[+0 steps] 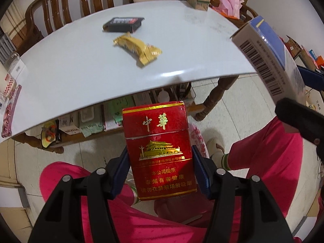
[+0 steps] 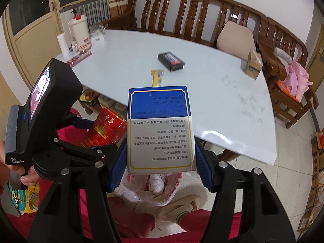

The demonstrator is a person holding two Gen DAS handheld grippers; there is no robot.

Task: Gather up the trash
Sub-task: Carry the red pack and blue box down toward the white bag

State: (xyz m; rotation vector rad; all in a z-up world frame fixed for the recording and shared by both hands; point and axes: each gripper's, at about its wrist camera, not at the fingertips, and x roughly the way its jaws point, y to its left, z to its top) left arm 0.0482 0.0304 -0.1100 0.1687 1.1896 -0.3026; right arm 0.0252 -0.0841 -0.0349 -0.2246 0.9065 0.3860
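Over a plastic bag (image 2: 154, 188) on the floor, the left gripper (image 1: 160, 168) clamps a red pack (image 1: 160, 149) and the right gripper (image 2: 161, 162) a blue-white box (image 2: 160, 129), while a gold wrapper (image 1: 137, 47) and black box (image 1: 123, 24) lie farther off on the table (image 1: 70, 70).

Beyond the fingers, the tall blue-and-white cardboard box (image 2: 160, 129) hides most of the yellow foil wrapper (image 2: 157, 77); small print on the flat black box (image 2: 171, 61) is unreadable.
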